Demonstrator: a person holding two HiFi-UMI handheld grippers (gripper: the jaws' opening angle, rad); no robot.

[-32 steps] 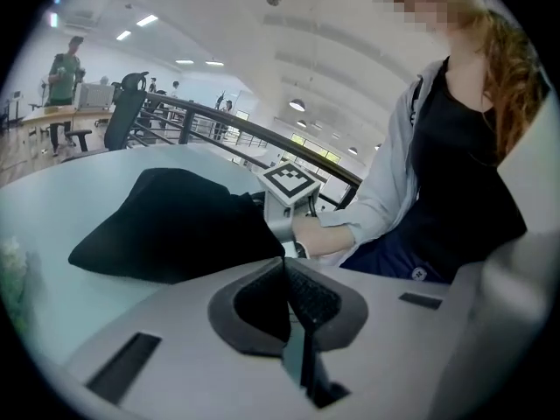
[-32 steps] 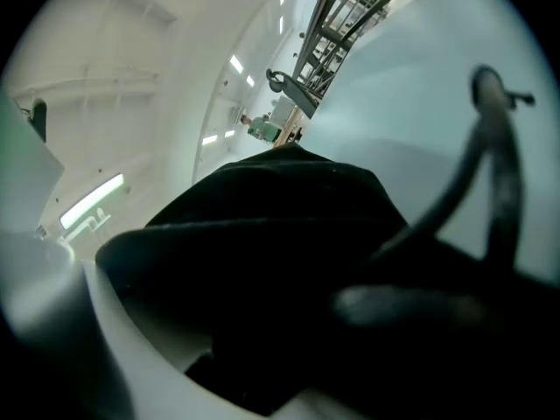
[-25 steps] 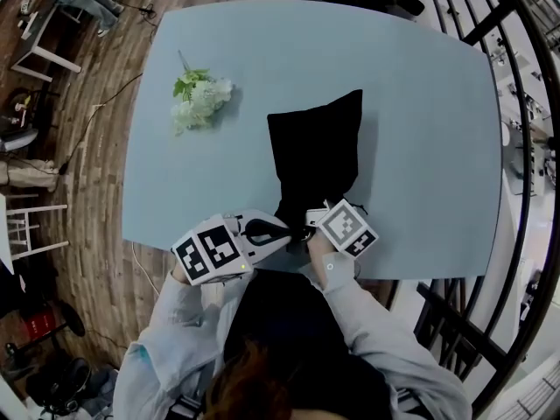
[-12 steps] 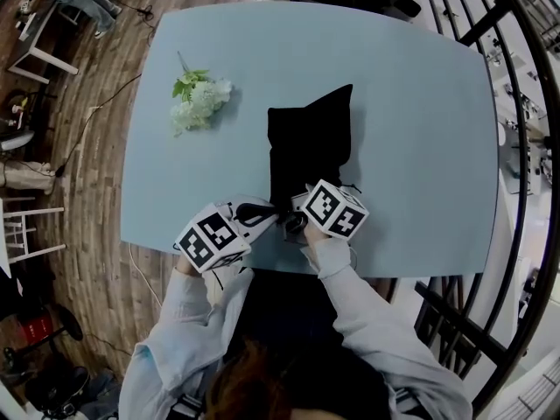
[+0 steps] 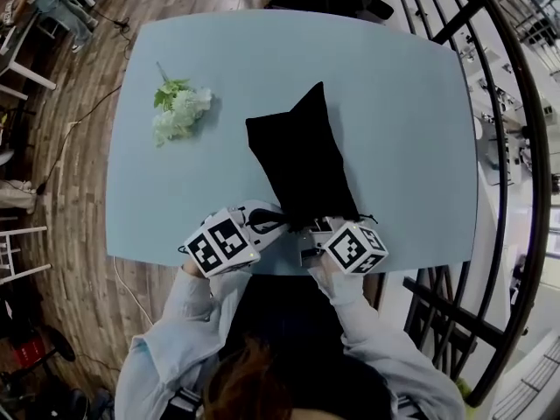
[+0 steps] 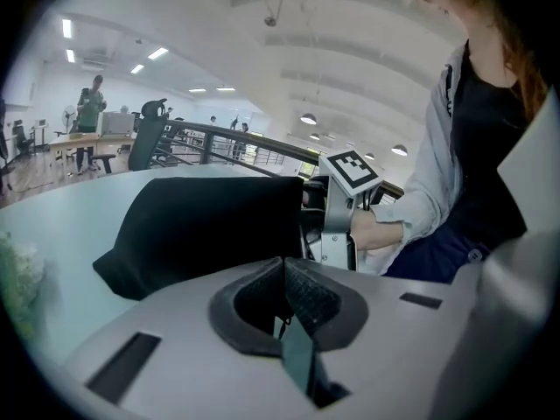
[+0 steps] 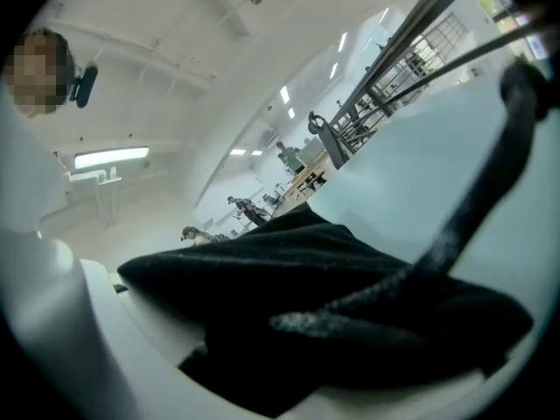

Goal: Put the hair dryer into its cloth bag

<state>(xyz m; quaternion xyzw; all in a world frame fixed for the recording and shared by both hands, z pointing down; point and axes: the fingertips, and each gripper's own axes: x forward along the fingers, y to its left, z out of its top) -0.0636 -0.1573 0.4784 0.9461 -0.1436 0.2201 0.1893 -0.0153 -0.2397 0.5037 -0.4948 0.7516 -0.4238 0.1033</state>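
The left gripper [image 6: 283, 291] has its jaws pressed together. A thin dark thread shows at the seam of the pads, perhaps the bag's string, though I cannot tell for sure. A clamp there would serve to anchor the mouth while the other side is worked.

Straight ahead of those jaws sits the right gripper [image 5: 317, 233], so the two face each other across the near end of the cloth bag [image 5: 297, 160]. Its jaws are spread and have just been opening. Black cloth lies between them without being pinched, and the drawstring cord [image 7: 477, 204] runs slack across and above them. This looks like a letting go of the mouth, or a move to take a new hold on the cord.

Both forearms, in pale sleeves [image 5: 188, 322], reach forward from the body with elbows out. The wrists are turned inward and both grippers are tipped a little downward at the table's [image 5: 411, 129] near edge.

Beyond both pairs of jaws the bag stretches away, lying flat but bulging. No hair dryer shows outside it, so I judge it is already inside and only the closing is left.

Far off, past the left jaws and to their outer side, lie some flowers [image 5: 179, 112], well apart from the work
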